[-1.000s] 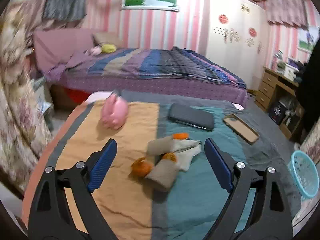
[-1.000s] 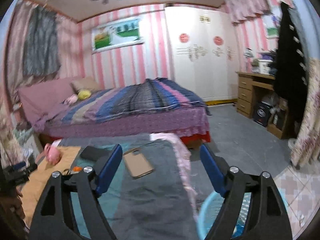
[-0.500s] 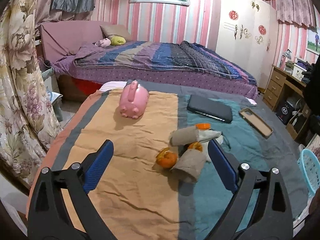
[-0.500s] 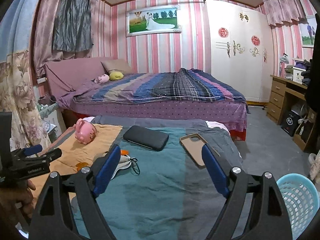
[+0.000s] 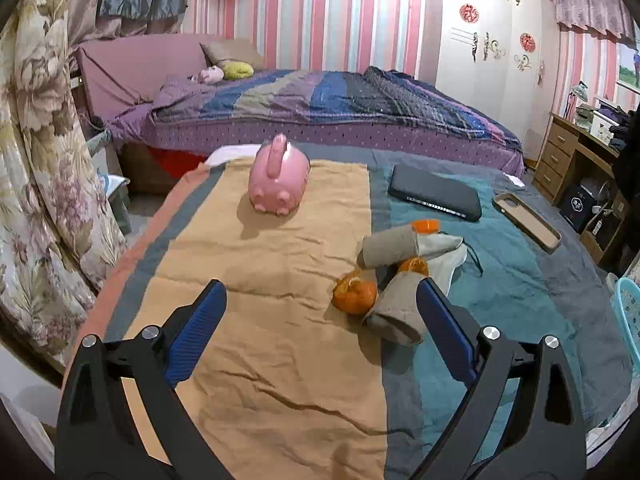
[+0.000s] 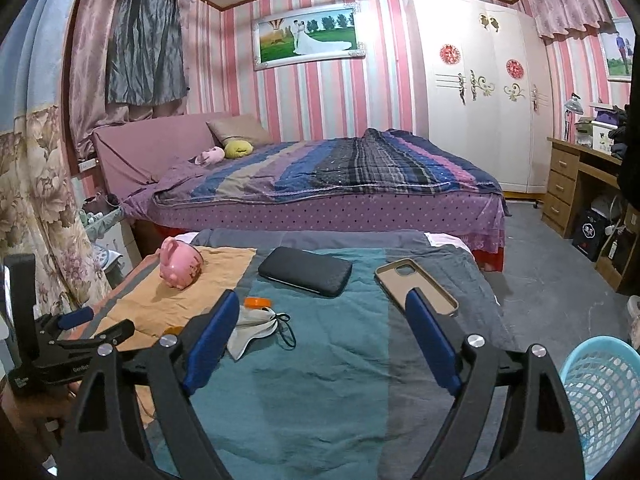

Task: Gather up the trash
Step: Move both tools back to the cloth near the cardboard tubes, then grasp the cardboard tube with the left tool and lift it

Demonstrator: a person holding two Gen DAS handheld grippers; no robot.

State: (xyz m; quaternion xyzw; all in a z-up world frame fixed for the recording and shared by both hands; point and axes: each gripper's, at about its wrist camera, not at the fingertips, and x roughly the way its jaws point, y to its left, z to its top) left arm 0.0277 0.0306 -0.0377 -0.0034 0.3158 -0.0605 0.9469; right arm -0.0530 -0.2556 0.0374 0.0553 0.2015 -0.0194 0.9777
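Both grippers, left [image 5: 320, 322] and right [image 6: 320, 334], are hovering open and empty near the peel [image 5: 354, 290]; next, grabbing it for the basket [image 6: 600, 396].

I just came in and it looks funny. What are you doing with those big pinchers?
A person holds a gripper in each hand to tidy trash off a cloth-covered bed. The left gripper hangs open near the orange peels, cardboard tubes and a used face mask. The right gripper is open and empty too. Nothing is picked up yet. A blue basket waits on the floor beside the bed.
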